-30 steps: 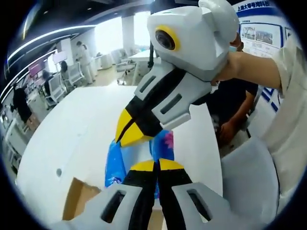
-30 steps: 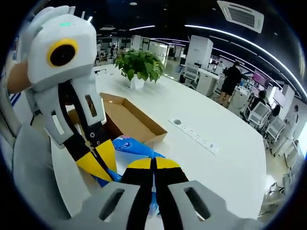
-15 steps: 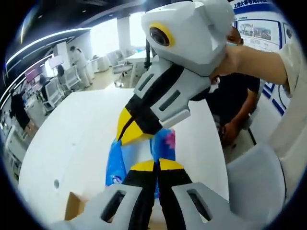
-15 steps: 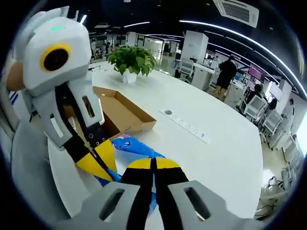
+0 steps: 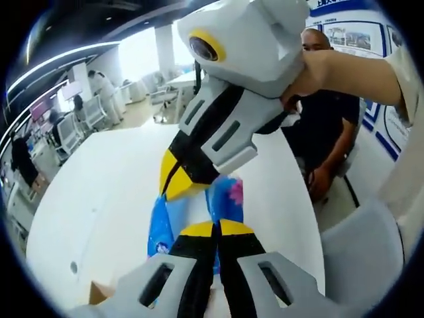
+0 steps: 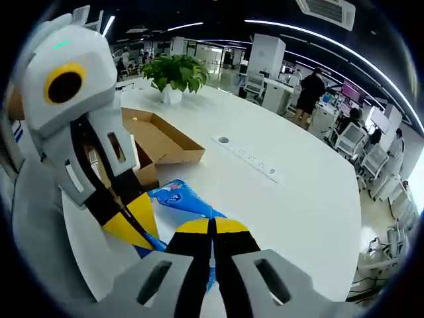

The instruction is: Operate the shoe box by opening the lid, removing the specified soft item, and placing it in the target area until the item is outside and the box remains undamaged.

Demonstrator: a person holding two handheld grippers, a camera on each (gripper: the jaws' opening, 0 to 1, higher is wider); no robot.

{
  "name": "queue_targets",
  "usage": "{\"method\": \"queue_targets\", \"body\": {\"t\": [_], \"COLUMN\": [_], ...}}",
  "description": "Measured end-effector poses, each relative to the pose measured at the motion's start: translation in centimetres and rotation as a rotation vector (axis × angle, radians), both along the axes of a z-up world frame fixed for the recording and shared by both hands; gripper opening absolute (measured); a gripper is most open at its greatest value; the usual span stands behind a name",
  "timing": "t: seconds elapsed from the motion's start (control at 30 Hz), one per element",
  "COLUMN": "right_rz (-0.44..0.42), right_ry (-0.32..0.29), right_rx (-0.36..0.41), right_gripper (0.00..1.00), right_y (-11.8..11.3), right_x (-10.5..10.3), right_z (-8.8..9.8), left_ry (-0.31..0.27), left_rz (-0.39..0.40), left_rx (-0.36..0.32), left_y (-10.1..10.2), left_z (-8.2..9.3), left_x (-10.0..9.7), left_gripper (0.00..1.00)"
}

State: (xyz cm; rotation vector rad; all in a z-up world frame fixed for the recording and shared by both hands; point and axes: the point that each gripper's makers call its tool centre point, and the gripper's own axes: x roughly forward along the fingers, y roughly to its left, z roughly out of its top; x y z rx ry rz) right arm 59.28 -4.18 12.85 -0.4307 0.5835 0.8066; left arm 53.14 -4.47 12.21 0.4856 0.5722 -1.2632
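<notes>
A soft blue item with a pink print [image 5: 226, 199] hangs above the white table, held by both grippers. In the left gripper view my left gripper [image 5: 216, 228] is shut on its near edge. My right gripper [image 5: 176, 191] comes down from the upper right and is shut on the same item. In the right gripper view my right gripper [image 6: 212, 228] pinches the blue item [image 6: 177, 199], and my left gripper [image 6: 137, 228] grips it from the left. The open cardboard shoe box [image 6: 158, 138] sits behind on the table, partly hidden by the left gripper.
A potted green plant [image 6: 173, 69] stands beyond the box. A power strip [image 6: 250, 161] is set into the white table [image 6: 305, 199]. A seated person [image 5: 326, 126] is at the table's edge. Office chairs and people stand further off.
Both grippers, still shut on the blue item, have carried it away from the box. The box has slid back and left in the right gripper view and almost left the left gripper view.
</notes>
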Motion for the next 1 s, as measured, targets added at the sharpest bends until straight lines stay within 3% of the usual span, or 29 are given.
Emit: {"method": "queue_targets", "body": {"t": [0.5,0.67,1.0], "right_rz": [-0.065,-0.092,-0.116], "right_ry": [0.004,0.006,0.021], "right_rx": [-0.023,-0.025,-0.057], "right_gripper": [0.0,0.0,0.0], "right_y": [-4.2,-5.5,-7.9], "right_x": [1.4,1.8,3.0], "right_z": [-1.5,-2.1,-3.3], "left_ry": [-0.034,-0.072,-0.06], "left_rz": [0.014,0.024,-0.011], "left_rx": [-0.031,-0.028,-0.059], "left_y": [-4.0,-5.3,-7.9], "left_z": [-1.5,-2.1,-2.9], "left_x": [1.2,1.7,2.6], "left_gripper": [0.0,0.0,0.0]}}
